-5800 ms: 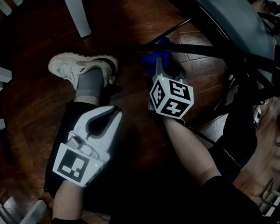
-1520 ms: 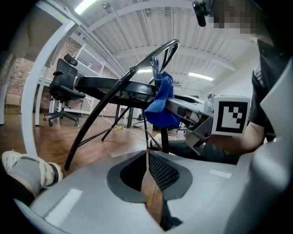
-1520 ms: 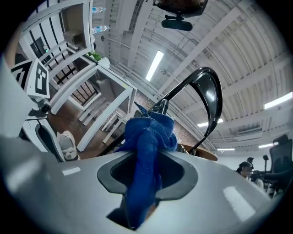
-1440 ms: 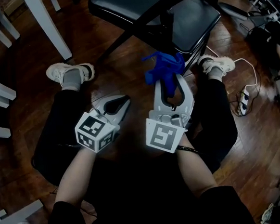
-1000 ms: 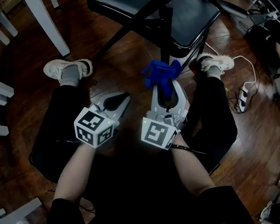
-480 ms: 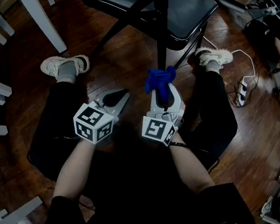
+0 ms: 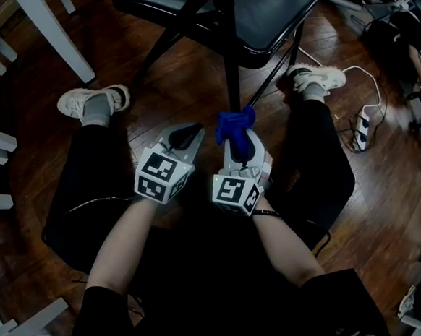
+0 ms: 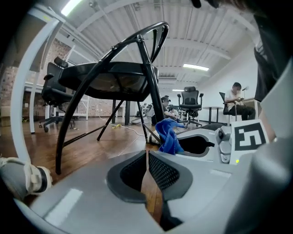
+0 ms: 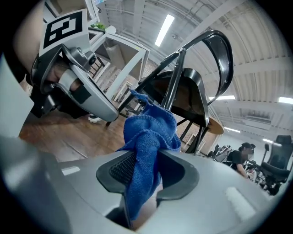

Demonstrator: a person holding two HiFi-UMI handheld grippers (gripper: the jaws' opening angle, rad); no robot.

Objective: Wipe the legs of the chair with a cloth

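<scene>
A black folding chair stands on the wood floor ahead of me, its thin metal legs reaching down toward my hands. A bunched blue cloth is clamped in my right gripper, which is shut on it just short of the front leg; in the right gripper view the cloth hangs between the jaws with the chair frame behind. My left gripper is beside it on the left, shut with nothing in it. The chair rises above it in the left gripper view.
My two shoes sit on the dark wood floor either side of the chair. White furniture legs stand at the left. A power strip with a white cable lies at the right.
Both grippers have sunk toward the floor and drawn closer together; the right one brought the blue cloth lower in front of the chair leg. The left gripper shifted right, beside the right one.
</scene>
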